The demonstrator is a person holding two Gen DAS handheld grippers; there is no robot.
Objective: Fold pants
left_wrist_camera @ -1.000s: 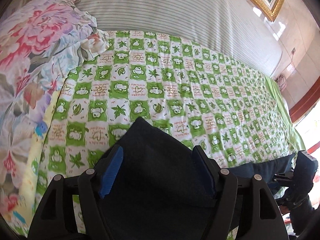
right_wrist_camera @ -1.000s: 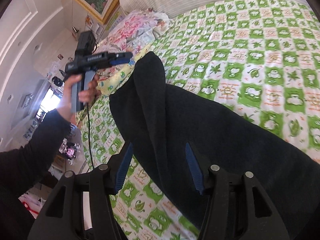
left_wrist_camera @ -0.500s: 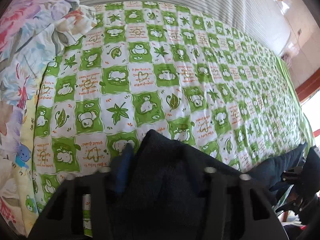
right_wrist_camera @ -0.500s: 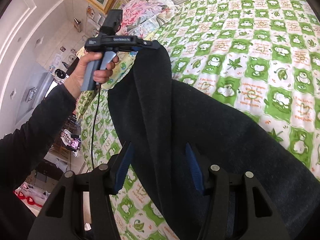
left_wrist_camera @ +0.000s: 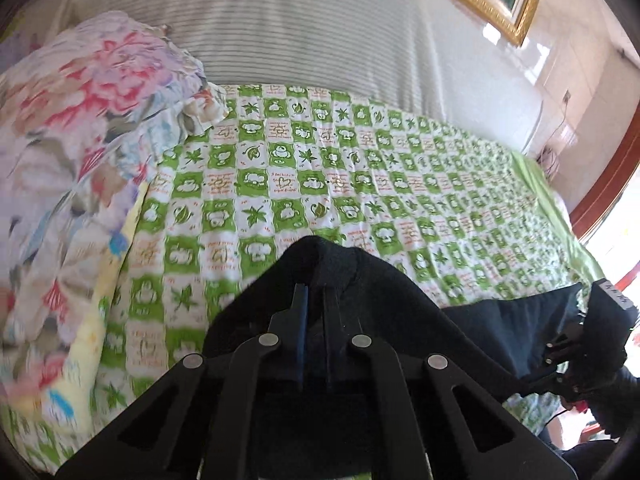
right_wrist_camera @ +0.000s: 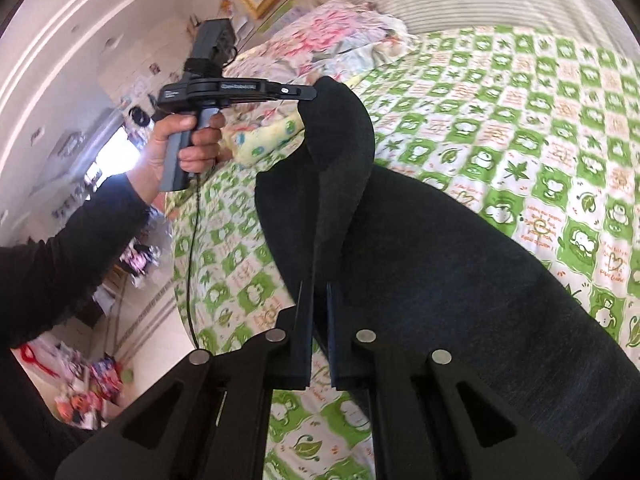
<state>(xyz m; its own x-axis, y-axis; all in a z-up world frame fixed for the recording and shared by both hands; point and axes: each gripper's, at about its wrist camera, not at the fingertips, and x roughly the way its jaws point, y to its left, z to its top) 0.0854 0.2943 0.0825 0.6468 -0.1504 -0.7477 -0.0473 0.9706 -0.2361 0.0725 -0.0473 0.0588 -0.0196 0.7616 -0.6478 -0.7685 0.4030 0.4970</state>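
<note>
Left wrist view: left gripper (left_wrist_camera: 314,300) clamped on a raised fold of the dark pants (left_wrist_camera: 360,280); right gripper (left_wrist_camera: 576,356) at 4 o'clock, pinching their far edge. Right wrist view alone shows the hand (right_wrist_camera: 188,148) and sleeve (right_wrist_camera: 68,248) at 10 o'clock, and the pants draping onto the green checked bedsheet (right_wrist_camera: 520,128). Floral quilt (left_wrist_camera: 72,140), striped headboard (left_wrist_camera: 300,28), gilt frame (left_wrist_camera: 488,0).

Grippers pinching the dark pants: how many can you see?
2. The left gripper pinches the pants near the floral bedding; the right gripper pinches their near edge. Both jaws are shut.
</note>
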